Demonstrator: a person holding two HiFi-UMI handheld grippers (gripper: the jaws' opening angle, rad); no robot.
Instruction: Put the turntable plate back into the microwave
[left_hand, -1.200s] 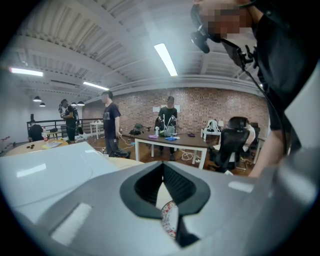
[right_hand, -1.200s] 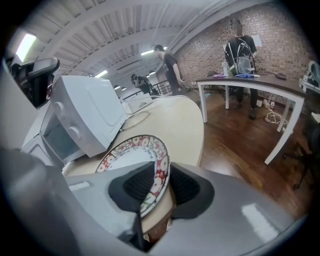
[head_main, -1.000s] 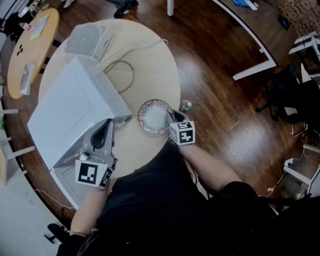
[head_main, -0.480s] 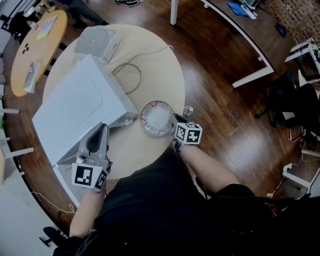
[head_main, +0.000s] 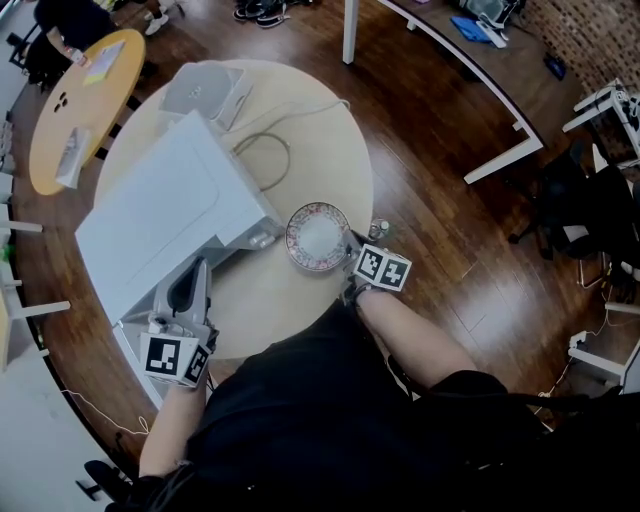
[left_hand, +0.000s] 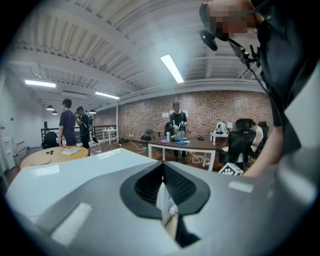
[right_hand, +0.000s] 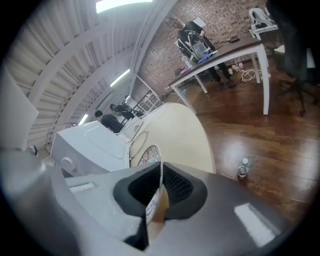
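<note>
- The turntable plate (head_main: 316, 236), a round dish with a white centre and a flowered rim, is lying flat on the round cream table (head_main: 320, 130). The right tongs (head_main: 349, 243) are pinching its near rim; their jaws have just been closing, with that rim between them.
- The pads are biting only the plate's edge. Once lifted, the plate is likely to be sagging away from them, and it could be slipping out. A fall onto the table or the dark wooden floor (head_main: 450, 100) would probably be breaking it.
- The white box-shaped microwave (head_main: 170, 215) is standing ahead and to the left of the right tongs, with its knobbed corner just beyond the plate's far rim. A hasty swing leftward could be knocking the plate against that corner.
- The left tongs (head_main: 203, 265) are showing their jaws pressed together with nothing identifiable between them. They are hovering close to the microwave's front face, to the left of the right tongs. That is putting them in the plate's likely path, so the two could be colliding.
- The microwave's cavity is hiding from every view. If the plate is going in tilted or off centre, it may be rocking instead of seating.
- A clear water bottle (head_main: 378, 231) is standing on the floor just right of the right tongs, where a dropped plate could be striking it.
</note>
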